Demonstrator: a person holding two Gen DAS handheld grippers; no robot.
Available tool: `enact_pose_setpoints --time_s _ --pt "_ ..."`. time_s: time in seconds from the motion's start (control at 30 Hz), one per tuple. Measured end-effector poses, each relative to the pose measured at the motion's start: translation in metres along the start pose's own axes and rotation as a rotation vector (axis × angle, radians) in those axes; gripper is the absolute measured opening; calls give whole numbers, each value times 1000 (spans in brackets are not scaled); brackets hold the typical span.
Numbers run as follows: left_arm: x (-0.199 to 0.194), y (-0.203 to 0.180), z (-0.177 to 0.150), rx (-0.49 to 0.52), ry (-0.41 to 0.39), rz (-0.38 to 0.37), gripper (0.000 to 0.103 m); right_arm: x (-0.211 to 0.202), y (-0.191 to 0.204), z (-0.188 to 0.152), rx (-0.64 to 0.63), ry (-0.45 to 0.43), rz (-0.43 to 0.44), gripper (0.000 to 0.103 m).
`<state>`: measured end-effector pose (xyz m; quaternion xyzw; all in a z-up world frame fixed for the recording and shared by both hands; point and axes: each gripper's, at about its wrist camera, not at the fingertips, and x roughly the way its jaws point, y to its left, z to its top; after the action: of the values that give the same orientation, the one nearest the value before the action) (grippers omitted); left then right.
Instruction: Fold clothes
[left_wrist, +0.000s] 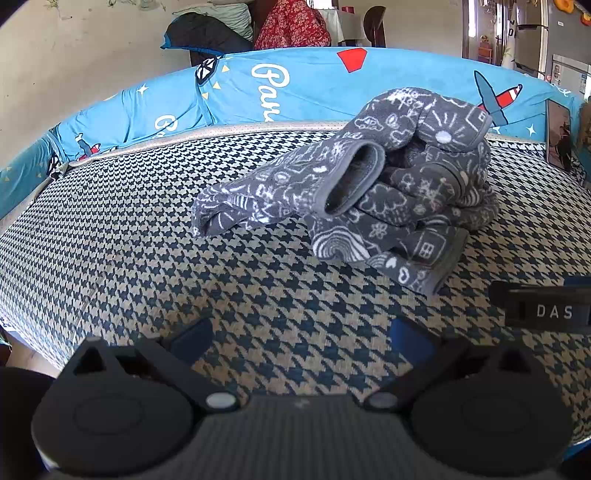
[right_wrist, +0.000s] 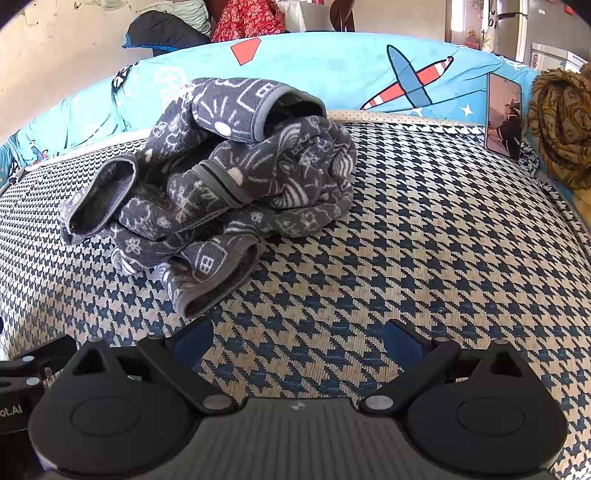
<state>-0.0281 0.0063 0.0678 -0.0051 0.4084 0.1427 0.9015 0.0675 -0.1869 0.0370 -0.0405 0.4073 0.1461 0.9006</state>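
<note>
We see a grey garment (left_wrist: 373, 184) with white doodle print lying crumpled in a heap on the bed (left_wrist: 147, 229), which is covered in a blue-and-cream houndstooth mat. The heap sits toward the far edge of the bed, unfolded, with one sleeve opening gaping toward us and a cuffed end trailing toward the near edge.

Our left tongs (left_wrist: 301, 341) hang over the near part of the bed, spread wide, blue pads (left_wrist: 192, 338) apart, nothing between them. They are clear of the garment, which lies ahead and a little to the right.

Our right tongs (right_wrist: 297, 339) are likewise spread wide and empty, low over the mat. In this view the garment (right_wrist: 221, 173) lies ahead and to the left; its nearest cuff comes close to the left pad (right_wrist: 194, 338), but whether they touch we cannot tell.

Along the far edge runs a bright blue bumper cushion (right_wrist: 332, 70) printed with aeroplanes. A phone (right_wrist: 504, 114) stands propped against it near the far right corner, screen lit. Just beside it, at the right edge, a brown patterned cloth (right_wrist: 561, 125) is bundled up.
</note>
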Motion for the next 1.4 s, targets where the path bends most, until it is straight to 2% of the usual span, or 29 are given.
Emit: enact_pose_setpoints --time_s 1.4 --pt "3 2 -1 -18 6 0 103 4 7 -2 -30 22 0 99"
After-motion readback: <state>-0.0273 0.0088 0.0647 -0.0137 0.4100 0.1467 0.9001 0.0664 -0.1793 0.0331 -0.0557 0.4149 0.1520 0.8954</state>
